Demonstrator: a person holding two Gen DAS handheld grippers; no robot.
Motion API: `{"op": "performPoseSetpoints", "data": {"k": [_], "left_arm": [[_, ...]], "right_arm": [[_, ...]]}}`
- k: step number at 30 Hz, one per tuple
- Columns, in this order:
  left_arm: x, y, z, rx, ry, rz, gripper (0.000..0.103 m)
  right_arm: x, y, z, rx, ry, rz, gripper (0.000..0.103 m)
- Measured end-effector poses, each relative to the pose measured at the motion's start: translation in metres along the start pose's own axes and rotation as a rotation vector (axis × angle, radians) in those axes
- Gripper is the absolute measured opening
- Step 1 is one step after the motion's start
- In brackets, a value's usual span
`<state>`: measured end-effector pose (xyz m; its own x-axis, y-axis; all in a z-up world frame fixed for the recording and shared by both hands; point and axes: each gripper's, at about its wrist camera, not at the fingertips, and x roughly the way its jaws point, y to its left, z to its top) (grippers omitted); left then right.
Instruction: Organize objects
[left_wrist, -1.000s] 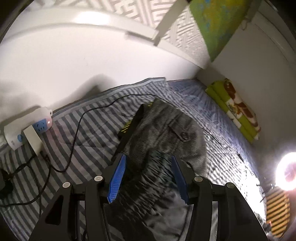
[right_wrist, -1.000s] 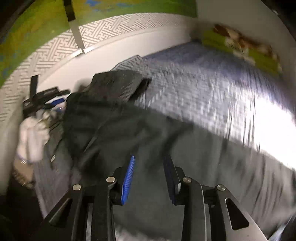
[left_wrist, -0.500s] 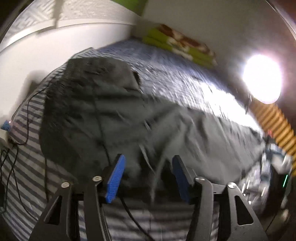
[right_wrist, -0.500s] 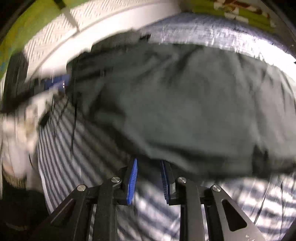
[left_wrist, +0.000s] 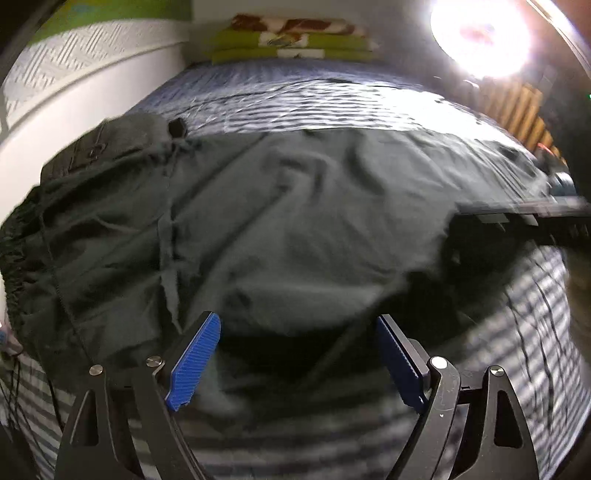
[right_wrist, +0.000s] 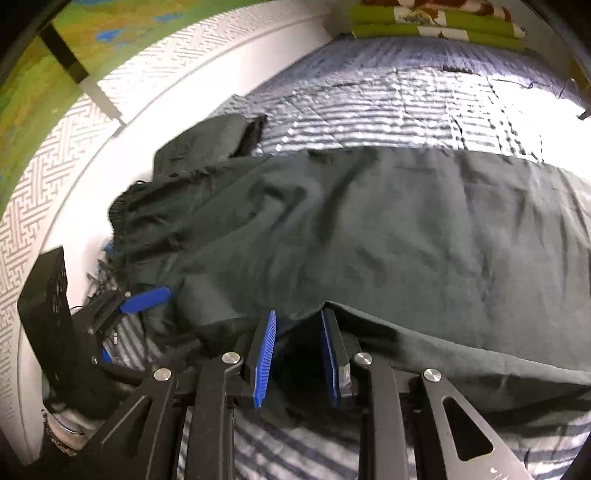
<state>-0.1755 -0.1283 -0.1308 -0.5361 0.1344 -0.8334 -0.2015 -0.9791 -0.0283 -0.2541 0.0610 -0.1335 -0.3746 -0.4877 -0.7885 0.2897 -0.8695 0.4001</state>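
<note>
Dark green garment (left_wrist: 295, 221) is lying spread across the striped bedcover (left_wrist: 332, 99), waistband at left. Left gripper (left_wrist: 299, 354) is opening, pads clear of the near hem. Right gripper (right_wrist: 297, 354) is pinching that hem; release only once flat.

Dark green trousers (right_wrist: 369, 229) lie on a blue-and-white striped bedspread (right_wrist: 388, 99), with a lime-green, brown-patterned blanket (left_wrist: 291, 40) at the far end.
</note>
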Motion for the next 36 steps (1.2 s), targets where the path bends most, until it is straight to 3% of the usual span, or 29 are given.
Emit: {"op": "performPoseSetpoints", "data": {"k": [2, 7, 13, 21, 23, 24, 25, 30, 36], "left_arm": [[0.006, 0.017, 0.008, -0.085, -0.002, 0.004, 0.087], [0.016, 0.037, 0.017, -0.149, 0.008, 0.017, 0.087], [0.034, 0.03, 0.014, -0.133, 0.051, 0.049, 0.087], [0.021, 0.058, 0.017, -0.247, 0.031, 0.069, 0.087], [0.021, 0.069, 0.016, -0.275, 0.027, 0.084, 0.087], [0.021, 0.074, 0.016, -0.283, 0.024, 0.104, 0.087], [0.023, 0.082, 0.016, -0.294, 0.025, 0.141, 0.086], [0.029, 0.103, 0.01, -0.324, 0.028, 0.212, 0.077], [0.031, 0.105, 0.014, -0.318, 0.02, 0.328, 0.077]], "right_arm": [[0.003, -0.006, -0.001, 0.02, -0.006, 0.013, 0.022], [-0.009, -0.007, -0.023, 0.04, -0.011, 0.144, 0.024], [0.003, 0.01, -0.045, -0.093, 0.048, 0.114, 0.039], [0.049, 0.054, -0.045, -0.299, 0.071, 0.026, 0.04], [0.056, 0.063, -0.046, -0.347, 0.069, -0.018, 0.036], [0.055, 0.066, -0.046, -0.356, 0.065, -0.014, 0.017], [0.054, 0.066, -0.047, -0.361, 0.076, -0.001, 0.006], [0.029, 0.073, -0.054, -0.41, 0.077, 0.062, 0.005], [-0.004, 0.083, -0.05, -0.424, 0.017, 0.134, 0.004]]}}
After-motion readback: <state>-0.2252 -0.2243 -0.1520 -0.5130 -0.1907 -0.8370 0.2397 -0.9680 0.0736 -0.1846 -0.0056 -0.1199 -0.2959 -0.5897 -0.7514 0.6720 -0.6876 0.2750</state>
